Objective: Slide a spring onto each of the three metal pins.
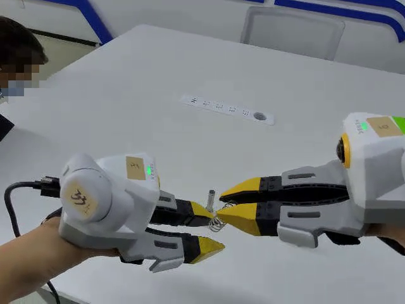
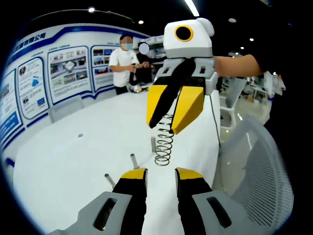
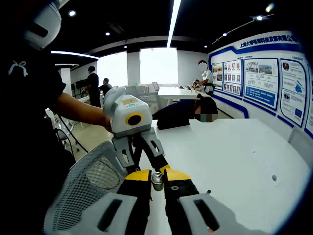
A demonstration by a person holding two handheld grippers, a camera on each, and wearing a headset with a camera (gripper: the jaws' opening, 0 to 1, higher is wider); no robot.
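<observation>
— How many claws?
— Two: the left claw [image 1: 215, 232] and the right claw [image 1: 221, 204].
— Springs?
— One spring [image 2: 164, 145], at twelve o'clock from the left claw's tips in the left gripper view.
— Metal pins?
— Three: a far pin [image 2: 153, 144], a middle pin [image 2: 134, 160] and a near pin [image 2: 110, 180], running toward eight o'clock from the spring.
— Anything else on the bench [image 1: 126, 82]?
— In the head view, one power strip [image 1: 228, 109] at twelve o'clock and one chair [image 1: 291, 30] at one o'clock

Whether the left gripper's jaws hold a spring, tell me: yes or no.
No: the left gripper has open, empty jaws; the spring hangs from the right gripper.
</observation>
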